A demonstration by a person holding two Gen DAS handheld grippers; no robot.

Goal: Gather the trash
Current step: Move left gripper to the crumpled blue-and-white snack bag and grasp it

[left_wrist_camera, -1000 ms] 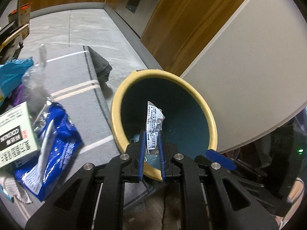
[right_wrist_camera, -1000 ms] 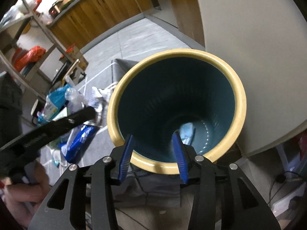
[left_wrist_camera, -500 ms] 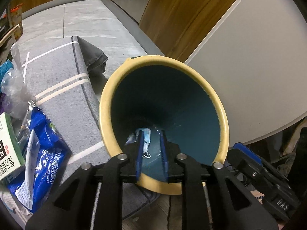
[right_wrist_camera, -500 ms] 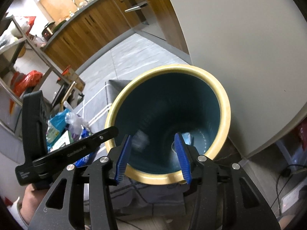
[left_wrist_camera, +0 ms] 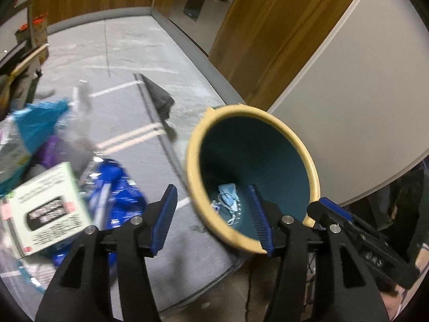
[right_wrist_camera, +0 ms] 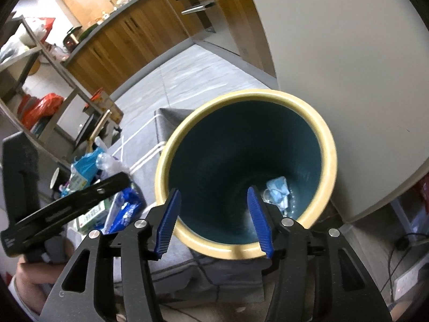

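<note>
A teal bin with a yellow rim (left_wrist_camera: 193, 166) (right_wrist_camera: 325, 145) stands on a grey rug. A light blue face mask (left_wrist_camera: 228, 194) (right_wrist_camera: 278, 189) lies at its bottom. My left gripper (left_wrist_camera: 213, 216) is open and empty, held above the bin's near left rim. My right gripper (right_wrist_camera: 215, 220) is open and empty over the bin's near edge. Loose trash lies on the rug to the left: a white and green box (left_wrist_camera: 45, 209), a blue wrapper (left_wrist_camera: 118, 187) (right_wrist_camera: 123, 209), a teal bag (left_wrist_camera: 37, 123) and crumpled clear plastic (left_wrist_camera: 77, 134).
A white cabinet wall (left_wrist_camera: 362, 94) (right_wrist_camera: 348, 53) stands right behind the bin. Wooden kitchen cabinets (left_wrist_camera: 254, 26) (right_wrist_camera: 128, 43) line the back. A metal shelf rack (right_wrist_camera: 34, 86) stands at the left. Cables and a power strip (right_wrist_camera: 407, 281) lie at the lower right.
My left gripper held a printed white wrapper over the bin, then let it go and opened wide. It has swung left, bringing the trash pile into view. The right gripper stayed open.
</note>
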